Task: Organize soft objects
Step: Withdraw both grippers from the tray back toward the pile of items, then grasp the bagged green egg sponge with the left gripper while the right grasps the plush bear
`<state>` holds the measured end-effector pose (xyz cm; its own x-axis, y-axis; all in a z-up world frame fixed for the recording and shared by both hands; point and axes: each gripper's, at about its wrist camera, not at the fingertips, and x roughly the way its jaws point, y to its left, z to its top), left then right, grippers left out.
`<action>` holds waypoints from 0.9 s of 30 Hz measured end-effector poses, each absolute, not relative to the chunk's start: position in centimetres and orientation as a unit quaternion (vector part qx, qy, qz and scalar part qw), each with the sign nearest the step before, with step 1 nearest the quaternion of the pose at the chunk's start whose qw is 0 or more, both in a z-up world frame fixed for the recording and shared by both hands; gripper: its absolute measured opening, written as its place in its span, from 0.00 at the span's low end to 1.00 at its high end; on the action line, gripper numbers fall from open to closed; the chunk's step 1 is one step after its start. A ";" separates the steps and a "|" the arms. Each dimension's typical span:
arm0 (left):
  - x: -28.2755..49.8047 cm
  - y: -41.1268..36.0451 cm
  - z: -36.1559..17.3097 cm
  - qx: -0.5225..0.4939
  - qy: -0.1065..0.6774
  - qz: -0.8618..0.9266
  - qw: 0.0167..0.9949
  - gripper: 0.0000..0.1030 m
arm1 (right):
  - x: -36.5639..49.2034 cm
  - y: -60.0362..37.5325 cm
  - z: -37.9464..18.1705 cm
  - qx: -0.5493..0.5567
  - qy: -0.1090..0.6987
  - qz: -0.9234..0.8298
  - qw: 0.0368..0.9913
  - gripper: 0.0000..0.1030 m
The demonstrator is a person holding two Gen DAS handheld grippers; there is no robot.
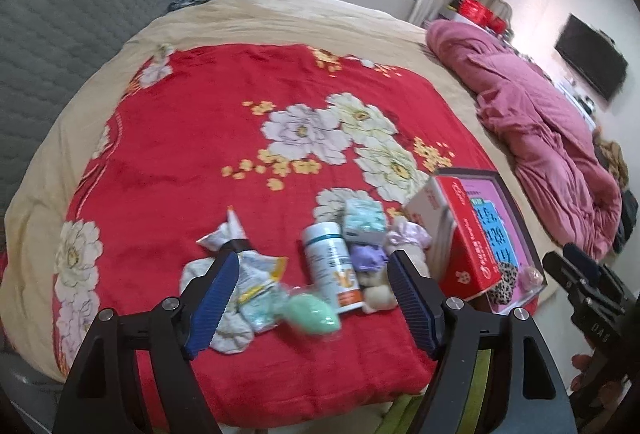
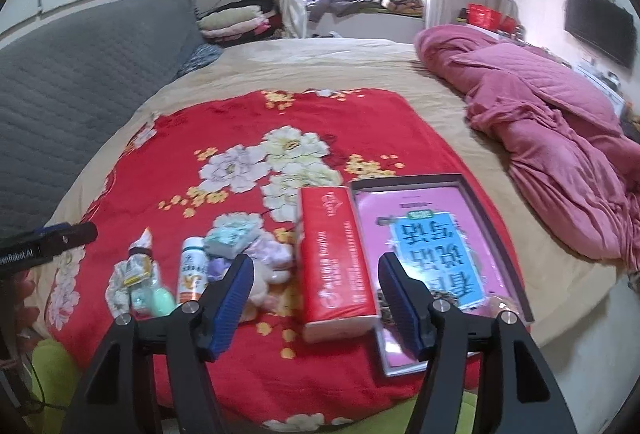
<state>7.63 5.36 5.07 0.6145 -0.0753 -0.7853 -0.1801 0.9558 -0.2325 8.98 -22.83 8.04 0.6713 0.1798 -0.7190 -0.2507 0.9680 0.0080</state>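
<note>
Tray (image 2: pixel 496 230) holds a leopard-print pouch (image 1: pixel 502 284); both tools (image 1: pixel 312 282) (image 2: pixel 316 286) gape empty.

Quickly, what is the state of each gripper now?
Left gripper: jaws open, holding nothing.
Right gripper: jaws open, holding nothing.

things on the bed

a blanket (image 2: pixel 248 161) lies on the bed (image 2: pixel 360 65). on it, a bottle (image 2: pixel 193 274) stands between a pouch (image 2: pixel 134 270) on the left and soft toys (image 2: pixel 268 266); right of those a carton (image 2: pixel 336 262), then a tray (image 2: pixel 500 234).
</note>
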 end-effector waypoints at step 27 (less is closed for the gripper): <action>6.4 3.2 -4.4 -0.165 0.530 0.002 0.832 0.76 | 9.7 -17.1 3.5 -0.082 0.432 0.165 0.883 0.62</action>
<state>6.42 3.24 -4.41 0.4390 -0.1711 -0.8820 -0.1781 0.9457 -0.2721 9.71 -17.05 3.48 0.5733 0.2201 -0.7892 -0.3618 0.9322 -0.0028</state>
